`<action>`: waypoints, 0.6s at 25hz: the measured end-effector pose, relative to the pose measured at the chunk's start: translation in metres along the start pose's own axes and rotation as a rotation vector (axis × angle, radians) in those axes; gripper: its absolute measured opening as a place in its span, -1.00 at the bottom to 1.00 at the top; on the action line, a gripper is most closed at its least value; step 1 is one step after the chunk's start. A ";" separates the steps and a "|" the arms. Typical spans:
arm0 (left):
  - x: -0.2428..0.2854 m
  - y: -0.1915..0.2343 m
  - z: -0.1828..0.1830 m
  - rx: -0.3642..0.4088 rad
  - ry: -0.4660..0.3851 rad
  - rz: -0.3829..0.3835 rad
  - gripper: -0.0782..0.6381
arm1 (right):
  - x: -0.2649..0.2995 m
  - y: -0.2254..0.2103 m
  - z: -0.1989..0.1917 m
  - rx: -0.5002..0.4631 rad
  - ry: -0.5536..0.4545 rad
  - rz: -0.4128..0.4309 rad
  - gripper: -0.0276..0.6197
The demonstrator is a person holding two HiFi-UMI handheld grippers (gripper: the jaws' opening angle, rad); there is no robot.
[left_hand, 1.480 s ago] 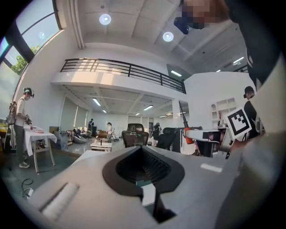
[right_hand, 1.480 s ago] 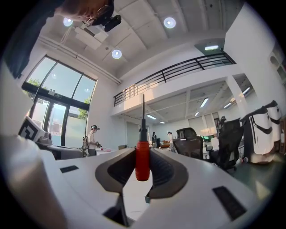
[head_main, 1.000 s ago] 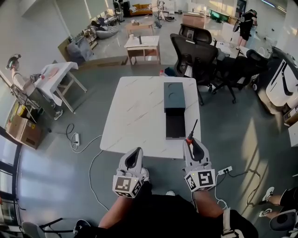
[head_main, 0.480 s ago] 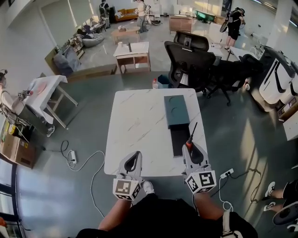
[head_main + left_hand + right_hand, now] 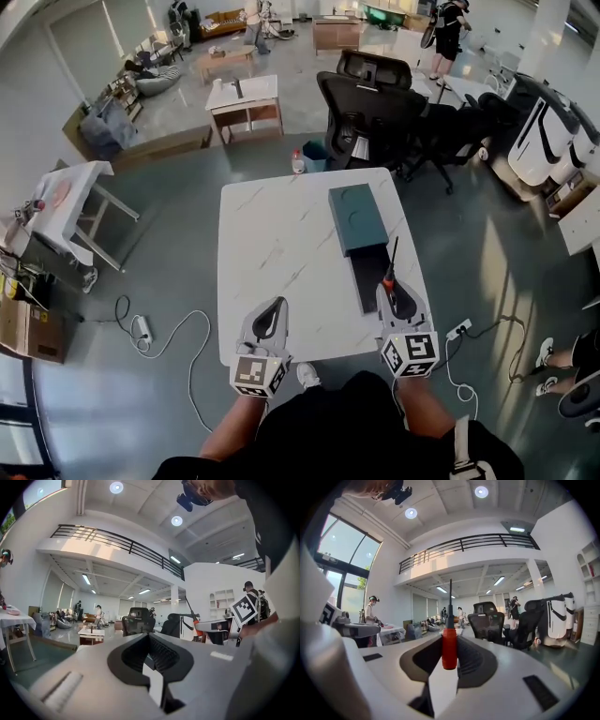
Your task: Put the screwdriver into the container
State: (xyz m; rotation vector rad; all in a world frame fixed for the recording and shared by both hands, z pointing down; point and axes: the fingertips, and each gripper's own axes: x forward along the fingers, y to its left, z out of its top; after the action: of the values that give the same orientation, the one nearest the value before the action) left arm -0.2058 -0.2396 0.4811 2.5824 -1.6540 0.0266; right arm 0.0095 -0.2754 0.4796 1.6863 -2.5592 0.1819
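The screwdriver point(image 5: 388, 276) has a red handle and a dark shaft that points away from me; my right gripper point(image 5: 392, 287) is shut on the handle over the table's near right edge. In the right gripper view the screwdriver point(image 5: 449, 648) stands upright between the jaws. The container point(image 5: 354, 216) is a dark teal box on the white table, with its dark open tray point(image 5: 367, 274) just left of the screwdriver. My left gripper point(image 5: 274, 306) hangs at the table's front edge with its jaws together and nothing in them, as the left gripper view point(image 5: 149, 636) shows.
The white marble table point(image 5: 281, 253) carries only the box. Black office chairs point(image 5: 375, 112) stand behind it, with a bottle point(image 5: 298, 162) on the floor. Cables and a power strip point(image 5: 142, 328) lie at the left, another strip point(image 5: 458, 329) at the right. People stand far back.
The head view has swung, so the table sits more to the middle. Both grippers keep their places at the front edge, and the right one still holds the screwdriver.
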 end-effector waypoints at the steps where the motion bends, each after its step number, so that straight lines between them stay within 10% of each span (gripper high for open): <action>1: 0.002 0.003 -0.002 -0.004 0.004 -0.005 -0.75 | 0.002 -0.001 -0.006 -0.005 0.021 -0.010 -0.61; 15: 0.037 0.004 -0.034 -0.056 0.089 -0.006 -0.75 | 0.035 -0.038 -0.094 -0.045 0.332 -0.029 -0.61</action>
State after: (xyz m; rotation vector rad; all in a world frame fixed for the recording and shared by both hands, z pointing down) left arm -0.1934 -0.2721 0.5175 2.5065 -1.5935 0.0923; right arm 0.0301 -0.3087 0.5790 1.5282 -2.2784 0.3660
